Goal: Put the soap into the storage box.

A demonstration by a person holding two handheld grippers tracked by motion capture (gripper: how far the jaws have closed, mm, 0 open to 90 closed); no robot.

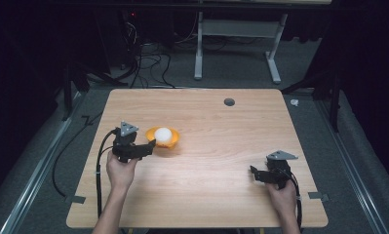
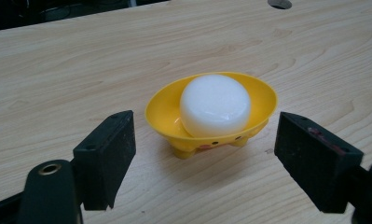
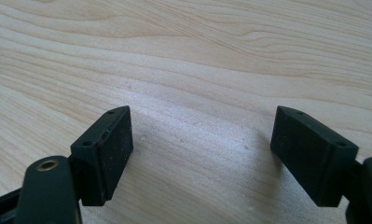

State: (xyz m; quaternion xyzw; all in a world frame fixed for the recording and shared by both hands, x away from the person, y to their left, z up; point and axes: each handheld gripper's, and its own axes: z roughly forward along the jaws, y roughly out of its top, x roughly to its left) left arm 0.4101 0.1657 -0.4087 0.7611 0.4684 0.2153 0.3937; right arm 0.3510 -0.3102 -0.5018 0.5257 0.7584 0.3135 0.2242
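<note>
A small yellow dish (image 1: 168, 141) (image 2: 162, 109) with little feet stands left of the table's middle. It holds a round white bar of soap (image 1: 162, 134) (image 2: 215, 104). My left gripper (image 1: 151, 145) (image 2: 204, 161) is open just on the near side of the dish, its jaws spread wider than the dish and not touching it. Over bare wood near the front right of the table, my right gripper (image 1: 253, 171) (image 3: 200, 158) is open, with nothing between its jaws.
The wooden table (image 1: 206, 161) has a round cable hole (image 1: 229, 102) (image 2: 279, 3) near its far edge. Cables trail off the left side to the floor. A white desk frame (image 1: 238, 44) stands beyond the table.
</note>
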